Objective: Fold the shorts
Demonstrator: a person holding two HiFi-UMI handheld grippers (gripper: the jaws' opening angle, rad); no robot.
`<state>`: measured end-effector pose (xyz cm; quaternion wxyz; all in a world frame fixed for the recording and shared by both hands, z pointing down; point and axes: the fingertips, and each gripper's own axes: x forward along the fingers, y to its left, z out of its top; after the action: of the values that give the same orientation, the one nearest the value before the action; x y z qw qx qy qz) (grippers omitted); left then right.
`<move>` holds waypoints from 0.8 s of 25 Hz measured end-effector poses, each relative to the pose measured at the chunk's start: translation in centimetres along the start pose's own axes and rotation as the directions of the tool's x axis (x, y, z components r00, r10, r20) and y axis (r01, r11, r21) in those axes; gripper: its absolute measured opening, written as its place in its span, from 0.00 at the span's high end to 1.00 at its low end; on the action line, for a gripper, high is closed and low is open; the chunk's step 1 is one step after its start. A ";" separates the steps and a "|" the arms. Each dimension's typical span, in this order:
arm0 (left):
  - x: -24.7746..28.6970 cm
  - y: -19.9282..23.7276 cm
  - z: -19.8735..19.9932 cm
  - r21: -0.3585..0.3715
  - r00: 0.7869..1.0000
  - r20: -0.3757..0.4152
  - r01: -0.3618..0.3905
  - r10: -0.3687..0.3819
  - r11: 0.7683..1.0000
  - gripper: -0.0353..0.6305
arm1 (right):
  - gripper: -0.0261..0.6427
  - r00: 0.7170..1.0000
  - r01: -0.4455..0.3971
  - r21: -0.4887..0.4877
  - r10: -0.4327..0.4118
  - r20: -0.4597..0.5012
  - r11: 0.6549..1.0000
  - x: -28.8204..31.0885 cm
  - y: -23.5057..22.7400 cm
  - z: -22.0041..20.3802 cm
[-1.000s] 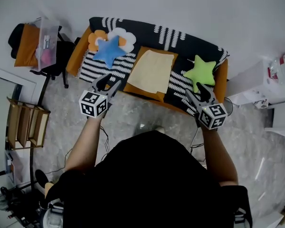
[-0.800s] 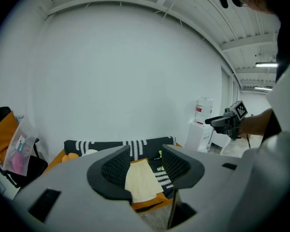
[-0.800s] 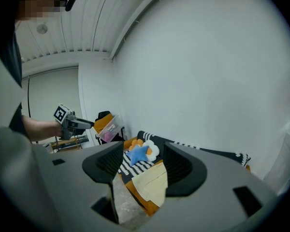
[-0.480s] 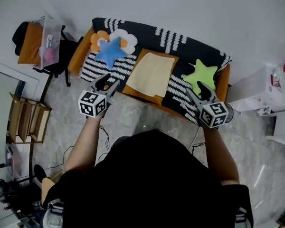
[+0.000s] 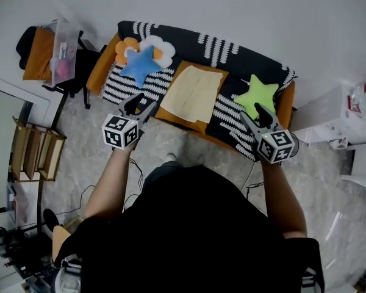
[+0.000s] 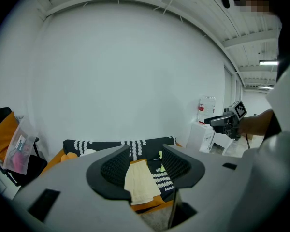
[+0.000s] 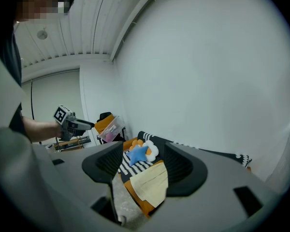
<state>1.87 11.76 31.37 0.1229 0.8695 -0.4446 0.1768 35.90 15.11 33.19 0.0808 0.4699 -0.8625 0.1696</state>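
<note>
Pale yellow shorts (image 5: 195, 93) lying flat on sofa (image 5: 244, 57) seat, between blue star cushion (image 5: 140, 66) and green star cushion (image 5: 257, 93). Left hand-held gripper (image 5: 140, 106) and right hand-held gripper (image 5: 252, 112) hovering short of sofa, jaws gaping, gripping nothing. Fabric looking light and limp, likely sagging once lifted; pinching two corners of one edge probably working best.

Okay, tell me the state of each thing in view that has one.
Shorts: flat on the sofa, ungrasped.
Left gripper: open, empty.
Right gripper: open, empty.
Blue star cushion: lying at the sofa's left end.
Green star cushion: lying at its right end.
</note>
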 end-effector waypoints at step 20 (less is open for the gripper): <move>4.1 2.9 1.1 -0.026 0.999 0.018 0.027 -0.026 0.999 0.60 | 0.54 0.998 0.063 0.001 -0.062 -0.013 0.998 1.3 -3.0 1.2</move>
<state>1.88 6.70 32.25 0.1328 0.8751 -0.4364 0.1614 37.76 12.16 33.09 0.0914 0.4956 -0.8467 0.1709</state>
